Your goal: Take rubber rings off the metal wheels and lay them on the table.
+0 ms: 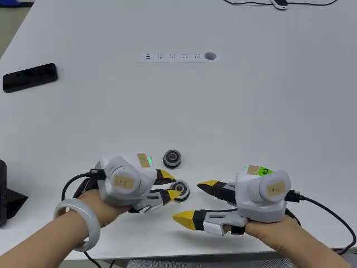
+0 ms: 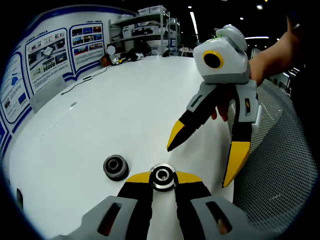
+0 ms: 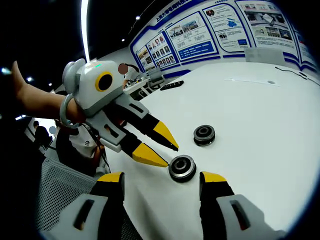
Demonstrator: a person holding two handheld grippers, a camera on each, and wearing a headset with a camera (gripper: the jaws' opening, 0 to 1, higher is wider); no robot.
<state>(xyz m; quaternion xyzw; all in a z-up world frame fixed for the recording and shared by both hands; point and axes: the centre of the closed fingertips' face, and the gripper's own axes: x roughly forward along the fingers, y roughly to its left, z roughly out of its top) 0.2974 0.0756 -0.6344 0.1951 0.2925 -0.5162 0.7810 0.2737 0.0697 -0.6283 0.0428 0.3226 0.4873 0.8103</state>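
The near wheel [image 1: 181, 190] is held between the yellow tips of the left gripper [image 1: 173, 185]. In the left gripper view both tips are seen touching its sides, so that gripper is closed on it. The wheel sits flat on the white tabletop [image 1: 251, 111], close to the front edge where the hands are. The right gripper [image 1: 196, 201] is held wide open just to the right, with one tip near the wheel but not touching it. The far wheel [image 1: 172, 158] lies by itself a little farther in, and a dark ring is seen around it. Past the wheels, lots of bare tabletop is seen. A socket strip [image 1: 178, 56] is set far back, and a black box [image 1: 29, 77] lies near the left edge, well apart from the wheels.
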